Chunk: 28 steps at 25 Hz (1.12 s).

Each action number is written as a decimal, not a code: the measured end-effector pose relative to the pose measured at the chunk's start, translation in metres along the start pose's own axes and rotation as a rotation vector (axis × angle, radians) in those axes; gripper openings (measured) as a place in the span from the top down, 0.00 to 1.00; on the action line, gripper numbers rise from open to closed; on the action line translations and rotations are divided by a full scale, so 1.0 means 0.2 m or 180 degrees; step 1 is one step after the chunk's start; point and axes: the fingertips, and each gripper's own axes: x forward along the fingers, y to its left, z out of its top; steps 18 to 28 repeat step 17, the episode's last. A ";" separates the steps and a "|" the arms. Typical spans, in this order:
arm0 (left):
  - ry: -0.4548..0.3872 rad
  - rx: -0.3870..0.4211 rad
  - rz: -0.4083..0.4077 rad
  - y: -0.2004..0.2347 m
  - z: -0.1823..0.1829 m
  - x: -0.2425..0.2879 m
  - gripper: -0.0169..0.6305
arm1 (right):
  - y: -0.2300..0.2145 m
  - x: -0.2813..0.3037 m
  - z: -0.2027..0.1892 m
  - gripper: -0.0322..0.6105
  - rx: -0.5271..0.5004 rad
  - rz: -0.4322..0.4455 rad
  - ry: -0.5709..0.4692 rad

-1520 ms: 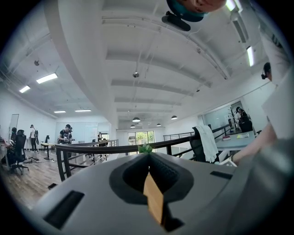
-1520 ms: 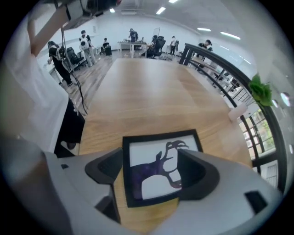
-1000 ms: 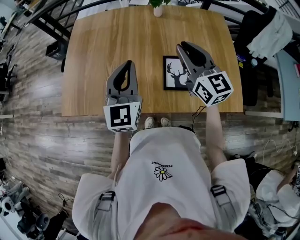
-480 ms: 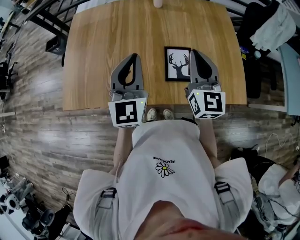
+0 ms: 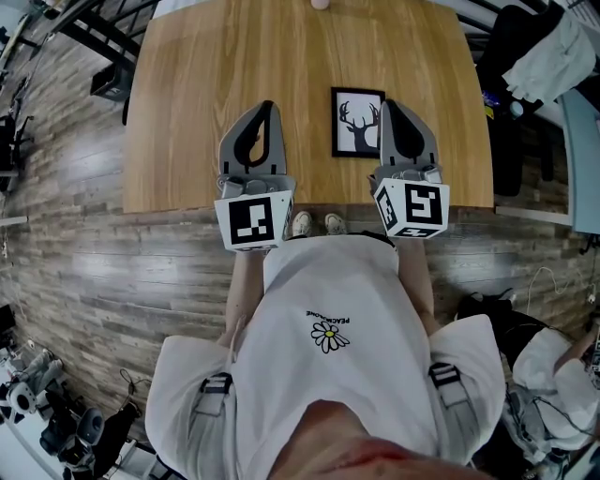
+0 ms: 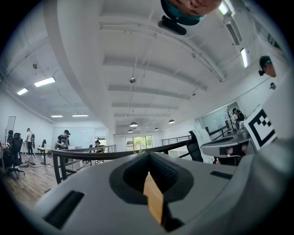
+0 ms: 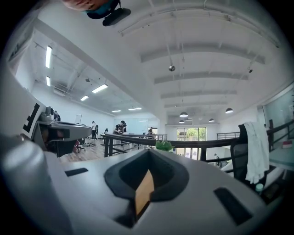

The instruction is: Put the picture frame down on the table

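Observation:
The picture frame, black-edged with a deer silhouette, lies flat on the wooden table near its front edge. My right gripper hovers just right of the frame, shut and holding nothing. My left gripper is well left of the frame, also shut and empty. In the left gripper view the left gripper has its jaws met at the tip, with a sliver of wood showing through the hollow. The right gripper view shows the right gripper the same way.
A small potted plant stands at the table's far edge, its leaves seen in the right gripper view. A dark chair draped with white cloth is at the right. Black railings run behind the table.
My right gripper has swung off the frame's right side and levelled out beside it. The frame now lies fully uncovered. The left gripper has barely shifted.

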 end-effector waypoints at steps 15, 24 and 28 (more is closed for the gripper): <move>-0.0014 -0.0028 0.0053 0.02 0.01 -0.01 0.95 | 0.03 -0.01 0.09 0.94 -0.0050 0.0083 -0.0087; -0.0013 -0.0029 0.0058 0.02 0.01 -0.02 0.95 | 0.03 -0.02 0.11 0.94 -0.0051 0.0094 -0.0111; -0.0013 -0.0029 0.0058 0.02 0.01 -0.02 0.95 | 0.03 -0.02 0.11 0.94 -0.0051 0.0094 -0.0111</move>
